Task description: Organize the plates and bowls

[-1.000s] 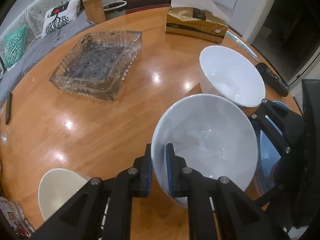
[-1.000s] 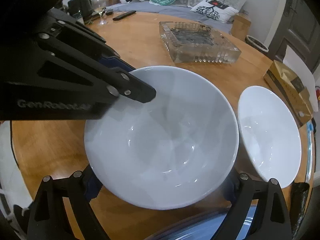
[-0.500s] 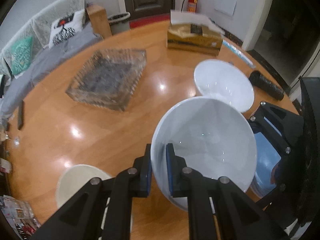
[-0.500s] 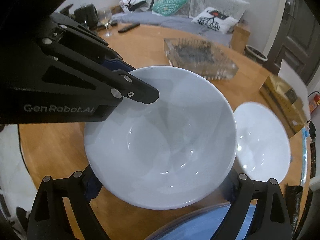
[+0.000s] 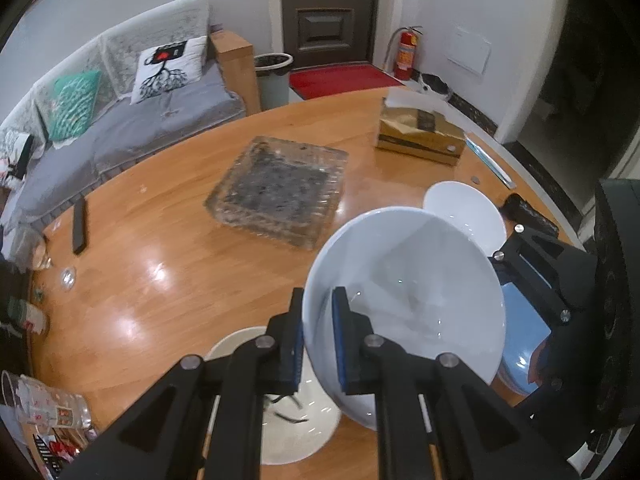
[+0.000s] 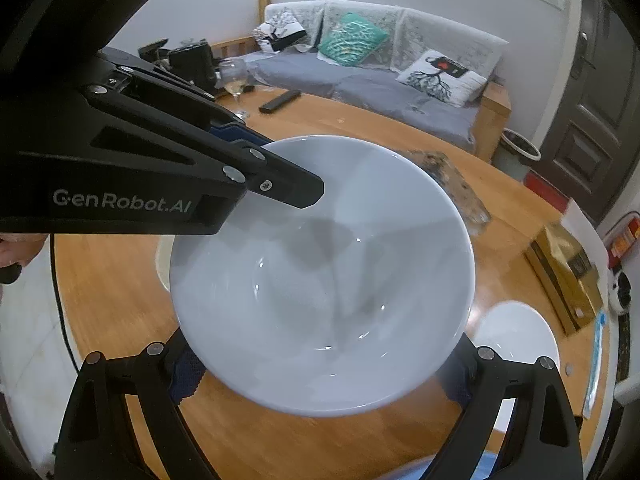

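Observation:
My left gripper (image 5: 318, 332) is shut on the rim of a large white bowl (image 5: 404, 300) and holds it lifted above the round wooden table (image 5: 160, 240). The bowl fills the right wrist view (image 6: 320, 280). My right gripper (image 6: 320, 364) is wide open, its fingers (image 6: 184, 372) on either side of the bowl's underside; I cannot tell if they touch it. A second white bowl (image 5: 464, 210) stands on the table beyond. A cream bowl (image 5: 288, 420) sits below the left gripper. A blue plate (image 5: 520, 328) lies at the right.
A glass ashtray (image 5: 280, 192) stands mid-table. A gold tissue box (image 5: 420, 132) is at the far edge, a black remote (image 5: 79, 226) at the left, a wine glass (image 6: 234, 80) near the sofa side, and cups (image 5: 52, 404) at the near left.
Both grippers and the held bowl have risen well above the table. The second white bowl and the ashtray now look smaller and farther below. The left grip is unchanged.

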Motion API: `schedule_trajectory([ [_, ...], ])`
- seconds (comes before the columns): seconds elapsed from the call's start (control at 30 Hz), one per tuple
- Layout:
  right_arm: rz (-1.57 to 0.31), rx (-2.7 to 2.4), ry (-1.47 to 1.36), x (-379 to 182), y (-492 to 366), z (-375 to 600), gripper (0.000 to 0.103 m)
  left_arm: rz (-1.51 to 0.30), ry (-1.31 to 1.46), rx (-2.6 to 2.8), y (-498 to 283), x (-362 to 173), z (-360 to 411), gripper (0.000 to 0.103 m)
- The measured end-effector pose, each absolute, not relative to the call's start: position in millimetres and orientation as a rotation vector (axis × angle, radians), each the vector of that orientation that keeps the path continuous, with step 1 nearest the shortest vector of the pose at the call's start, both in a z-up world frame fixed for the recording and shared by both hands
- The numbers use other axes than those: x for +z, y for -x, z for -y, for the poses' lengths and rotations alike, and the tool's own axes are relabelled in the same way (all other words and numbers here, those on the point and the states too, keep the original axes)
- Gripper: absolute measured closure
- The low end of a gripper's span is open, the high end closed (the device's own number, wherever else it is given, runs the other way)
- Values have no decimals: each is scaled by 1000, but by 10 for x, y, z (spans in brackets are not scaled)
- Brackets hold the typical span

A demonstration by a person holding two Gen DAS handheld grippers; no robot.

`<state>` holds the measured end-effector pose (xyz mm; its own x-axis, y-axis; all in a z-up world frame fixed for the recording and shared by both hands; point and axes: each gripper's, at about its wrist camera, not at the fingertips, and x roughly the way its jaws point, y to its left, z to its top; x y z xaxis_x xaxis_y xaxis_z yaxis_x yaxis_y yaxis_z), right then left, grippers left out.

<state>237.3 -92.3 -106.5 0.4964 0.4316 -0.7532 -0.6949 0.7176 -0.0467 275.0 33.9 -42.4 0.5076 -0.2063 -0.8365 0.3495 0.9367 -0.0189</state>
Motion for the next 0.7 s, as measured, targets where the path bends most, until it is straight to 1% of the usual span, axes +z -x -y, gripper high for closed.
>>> schedule_trajectory([
  [0.37,-826,779,427,-1147,-2447,244,13,-1015,-105,-263,-2678,-561,-1019,93],
  [0.7,-890,801,482,-1350,-2479,-48,13,-1065,-89,-242,-2695,-844,-1228,93],
])
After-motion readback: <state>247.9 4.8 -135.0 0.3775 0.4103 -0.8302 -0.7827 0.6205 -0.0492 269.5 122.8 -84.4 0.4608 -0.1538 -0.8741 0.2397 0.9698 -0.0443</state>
